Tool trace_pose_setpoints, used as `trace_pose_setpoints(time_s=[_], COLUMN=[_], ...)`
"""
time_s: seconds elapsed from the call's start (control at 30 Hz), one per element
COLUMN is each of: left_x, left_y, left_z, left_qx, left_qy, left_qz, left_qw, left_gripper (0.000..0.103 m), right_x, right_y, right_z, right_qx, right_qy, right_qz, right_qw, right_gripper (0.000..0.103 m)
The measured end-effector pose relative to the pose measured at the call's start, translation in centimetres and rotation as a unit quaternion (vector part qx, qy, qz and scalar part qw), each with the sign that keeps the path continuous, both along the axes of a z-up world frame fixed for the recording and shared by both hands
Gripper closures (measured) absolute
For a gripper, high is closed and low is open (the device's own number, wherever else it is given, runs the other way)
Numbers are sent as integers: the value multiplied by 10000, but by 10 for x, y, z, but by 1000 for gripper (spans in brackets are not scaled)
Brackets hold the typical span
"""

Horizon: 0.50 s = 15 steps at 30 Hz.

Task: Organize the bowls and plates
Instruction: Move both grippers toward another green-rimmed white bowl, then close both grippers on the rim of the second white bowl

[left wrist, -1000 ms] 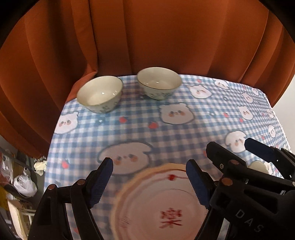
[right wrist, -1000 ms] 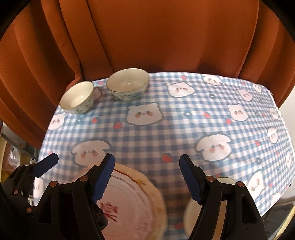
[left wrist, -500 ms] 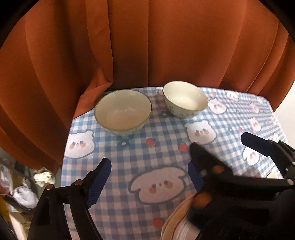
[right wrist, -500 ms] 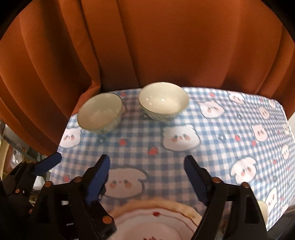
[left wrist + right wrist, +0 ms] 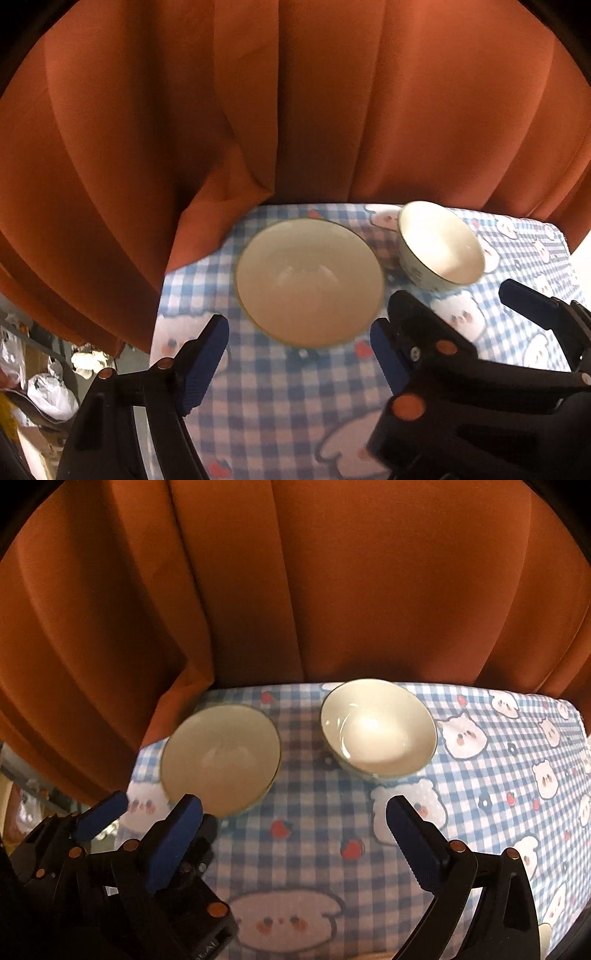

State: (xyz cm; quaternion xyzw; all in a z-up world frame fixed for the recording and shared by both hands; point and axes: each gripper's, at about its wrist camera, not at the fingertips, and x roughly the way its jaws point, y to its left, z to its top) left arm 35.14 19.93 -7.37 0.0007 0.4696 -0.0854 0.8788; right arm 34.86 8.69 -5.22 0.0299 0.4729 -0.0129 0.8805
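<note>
Two cream bowls stand at the far left of the checked tablecloth. The left bowl [image 5: 309, 282] [image 5: 220, 758] lies just ahead of my left gripper [image 5: 299, 363], which is open and empty, its fingertips just short of the rim. The right bowl [image 5: 441, 245] [image 5: 377, 726] stands ahead of my right gripper [image 5: 295, 843], also open and empty. The right gripper [image 5: 447, 314] shows at the right of the left wrist view, the left gripper [image 5: 142, 823] at the lower left of the right wrist view. The plates are out of view.
An orange curtain [image 5: 295, 110] [image 5: 332, 590] hangs close behind the table's far edge. The table [image 5: 280, 406] ends at the left just beyond the left bowl, with clutter on the floor [image 5: 48, 387] below. The tablecloth [image 5: 498, 775] stretches to the right.
Both grippers have moved forward over the table toward the bowls. The red-patterned plate has dropped out of both views. The bowls now appear much larger and closer.
</note>
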Motion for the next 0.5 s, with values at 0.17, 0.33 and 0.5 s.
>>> trace_pose_setpoints(time_s=[0.17, 0.33, 0.5], left_x=[28, 47, 61], left_y=[10, 11, 7], left_z=[-13, -28, -39], left_qx=[122, 252, 214], left_qy=[47, 192, 301], left_qz=[56, 74, 50], left_qw=[9999, 9995, 9993], left_gripper=[32, 44, 49], right_x=[24, 48, 63], right_y=[7, 14, 15], right_z=[-10, -25, -40], right_qx=[68, 131, 219], right_qy=[11, 159, 303], right_qz=[9, 54, 50], right_qw=[10000, 9998, 9993], right_gripper=[19, 37, 51])
